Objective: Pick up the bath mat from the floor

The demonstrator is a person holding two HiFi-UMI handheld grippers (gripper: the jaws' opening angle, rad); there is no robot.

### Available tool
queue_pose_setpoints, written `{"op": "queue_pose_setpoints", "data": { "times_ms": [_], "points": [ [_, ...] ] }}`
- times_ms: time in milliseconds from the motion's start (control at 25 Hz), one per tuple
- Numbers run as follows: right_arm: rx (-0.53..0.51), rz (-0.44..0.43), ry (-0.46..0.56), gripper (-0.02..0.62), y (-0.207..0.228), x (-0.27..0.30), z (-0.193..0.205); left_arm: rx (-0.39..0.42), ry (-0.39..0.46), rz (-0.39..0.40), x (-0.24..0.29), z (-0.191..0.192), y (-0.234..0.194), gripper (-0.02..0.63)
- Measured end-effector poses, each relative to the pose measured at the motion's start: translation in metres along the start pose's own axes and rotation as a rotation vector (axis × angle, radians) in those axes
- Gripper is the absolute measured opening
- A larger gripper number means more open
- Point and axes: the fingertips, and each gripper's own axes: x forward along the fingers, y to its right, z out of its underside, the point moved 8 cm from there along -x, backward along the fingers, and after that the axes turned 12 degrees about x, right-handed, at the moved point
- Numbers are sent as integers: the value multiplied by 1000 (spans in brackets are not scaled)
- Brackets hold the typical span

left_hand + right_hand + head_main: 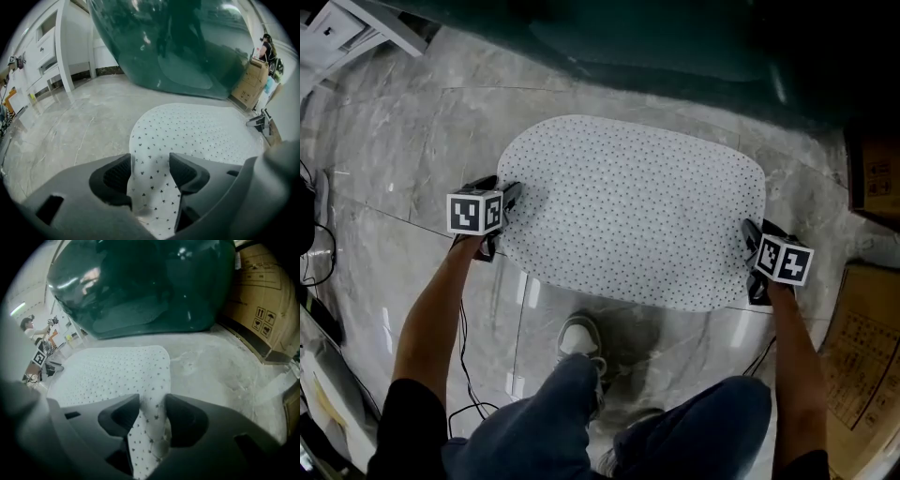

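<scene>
Left gripper [150, 174]: clamped on the mat [197, 131]. Both pads press a raised fold of the mat's edge, and the fold runs back between the jaws toward the camera.

Right gripper [153, 416]: same, clamped on the mat [108, 369]. A narrower pinched ridge of the edge stands upright between the pads.

Head view: left gripper [508, 202] is at the mat's left end and right gripper [752, 246] at its right end, so they're on opposite short ends. Marker cubes [475, 212] face up. A bare forearm runs back from each gripper.

Mat [633, 211]: white oval with small dark dots. It lies spread flat on the floor [394, 169]; only the two gripped edges are pulled up. Can't tell if the rest has left the floor.

Floor is grey marbled tile, glossy, with visible joints.

Tub [675, 37]: dark green, just beyond the mat's far edge. It fills the top of both gripper views [178, 42] [140, 282].

Shoe [578, 339]: pale, on the floor just beside the mat's near edge. Jeans legs below it.

Boxes [262, 291]: cardboard, right of the tub, well apart from the mat. They also show at the right edge of the head view [872, 178].

Cabinet [51, 51]: white, far left. Cables [319, 253] along the left edge of the floor.
</scene>
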Motion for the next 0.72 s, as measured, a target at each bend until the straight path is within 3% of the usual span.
{"op": "queue_pose_setpoints", "data": {
  "times_ms": [160,440,720],
  "points": [
    [3,-5,0,172,1,0,0,0,5,11,1,-1,7,220],
    [5,-49,-8,93,-5,-2,-1,62,-6,46,-1,-14,22,69],
    [0,-100,-2,34,-12,-6,1,37,-10,45,-13,-17,28,48]
  ]
}}
